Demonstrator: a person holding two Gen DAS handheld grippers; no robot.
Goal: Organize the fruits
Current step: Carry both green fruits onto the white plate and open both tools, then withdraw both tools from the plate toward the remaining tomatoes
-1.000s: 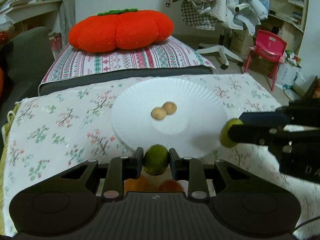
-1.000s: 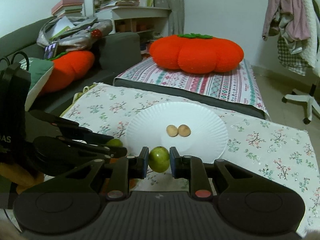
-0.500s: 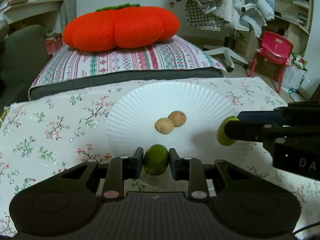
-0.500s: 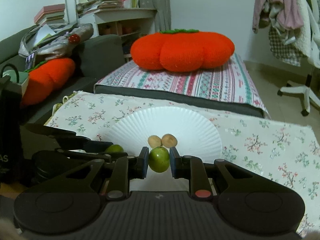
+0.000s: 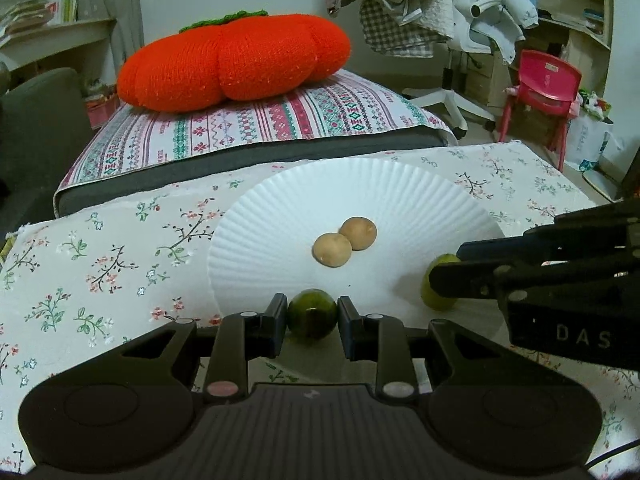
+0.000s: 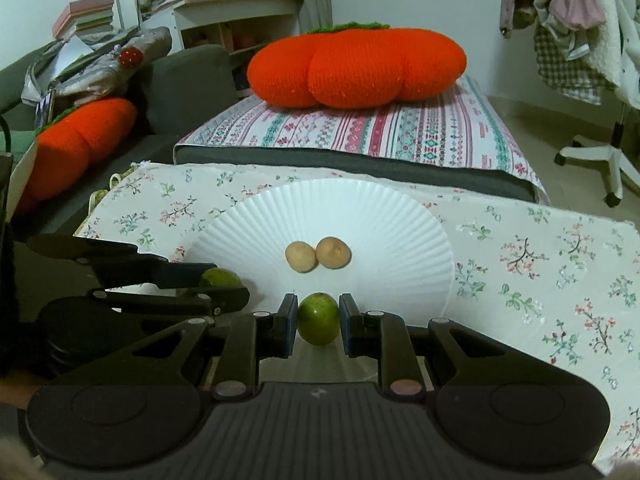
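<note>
From my left cam I can't really see the whole right gripper (image 5: 440, 284), it comes in from the side and its black fingers cover most of the fruit it's carrying, so only a pale green sliver pokes out. Same deal from the right cam: the left gripper (image 6: 224, 286) hides all but the top of its fruit. I also can't tell whether either fruit is actually touching the plate (image 5: 420, 200) or hanging just over it. What is clear: my left gripper (image 5: 312, 314) is clamped on a dark green lime (image 5: 312, 314), pads pressed on both sides, sitting right at the near rim of the white fluted paper plate. My right gripper (image 6: 318, 318) is squeezed onto a lighter green lime (image 6: 318, 318), yellowish-green with tiny specks, also at the near edge of the plate (image 6: 400, 220). Two small round tan fruits (image 5: 344, 242) sit touching each other mid-plate, just past both limes. The plate is on a floral tablecloth (image 5: 100, 264).
</note>
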